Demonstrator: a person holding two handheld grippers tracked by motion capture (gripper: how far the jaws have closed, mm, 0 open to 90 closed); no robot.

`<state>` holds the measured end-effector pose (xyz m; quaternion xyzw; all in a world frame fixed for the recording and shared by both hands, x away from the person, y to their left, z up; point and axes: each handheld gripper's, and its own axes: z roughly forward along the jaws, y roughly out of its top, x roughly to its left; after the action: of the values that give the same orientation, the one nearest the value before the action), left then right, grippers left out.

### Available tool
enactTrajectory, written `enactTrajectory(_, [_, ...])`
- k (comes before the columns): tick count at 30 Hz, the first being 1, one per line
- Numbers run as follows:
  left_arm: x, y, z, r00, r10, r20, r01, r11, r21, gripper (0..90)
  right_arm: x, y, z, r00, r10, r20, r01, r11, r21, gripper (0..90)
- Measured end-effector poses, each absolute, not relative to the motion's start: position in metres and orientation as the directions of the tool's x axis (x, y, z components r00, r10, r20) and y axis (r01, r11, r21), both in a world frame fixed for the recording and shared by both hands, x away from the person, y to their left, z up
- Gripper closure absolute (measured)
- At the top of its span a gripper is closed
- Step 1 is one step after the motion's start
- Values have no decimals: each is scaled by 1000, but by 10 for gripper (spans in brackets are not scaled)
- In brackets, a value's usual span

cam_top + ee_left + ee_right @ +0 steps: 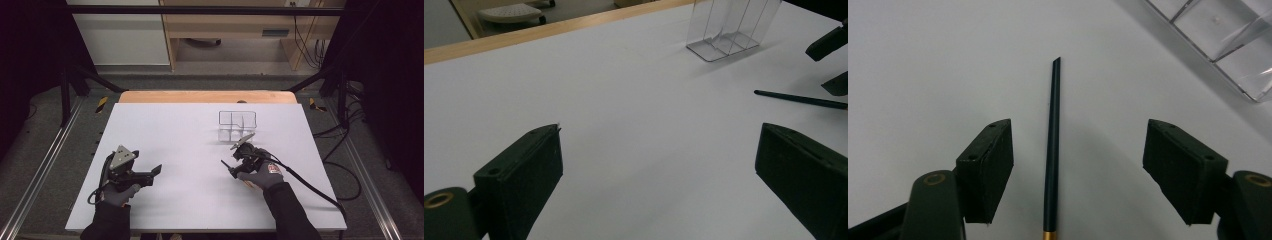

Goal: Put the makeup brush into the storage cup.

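Observation:
A thin dark stick [1052, 150] with a gold band near its lower end lies flat on the white table [175, 130]. My right gripper [1079, 132] hangs over it with the jaws open on either side and the pads clear of it. In the high view the stick [226, 165] pokes out left of the right gripper [237, 155]. My left gripper [152, 174] rests at the table's left, open and with nothing between its jaws. The left gripper view looks past its own jaws [659, 165] to the stick [799, 99] and the right gripper [831, 62].
A clear plastic box [237, 112] with several compartments stands just beyond the right gripper, also close by as the clear box [1218, 35] and the clear box [729, 35]. A wooden strip [205, 96] runs along the table's far edge. Black frame bars flank both sides.

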<state>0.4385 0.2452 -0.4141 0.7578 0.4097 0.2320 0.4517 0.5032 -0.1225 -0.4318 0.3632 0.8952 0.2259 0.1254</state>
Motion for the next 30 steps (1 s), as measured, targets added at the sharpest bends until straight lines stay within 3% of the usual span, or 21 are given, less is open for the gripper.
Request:
enactTrajectory(12, [439,245,-415,560,828,-18,413,-260,873,45,506,-119,-440,-716,697,-42,628,669,398,406])
enactTrajectory(30, [439,245,-415,562,827,-22,416,-260,871,46,510,-117,-447,-728,686,-21,642,692,330,591])
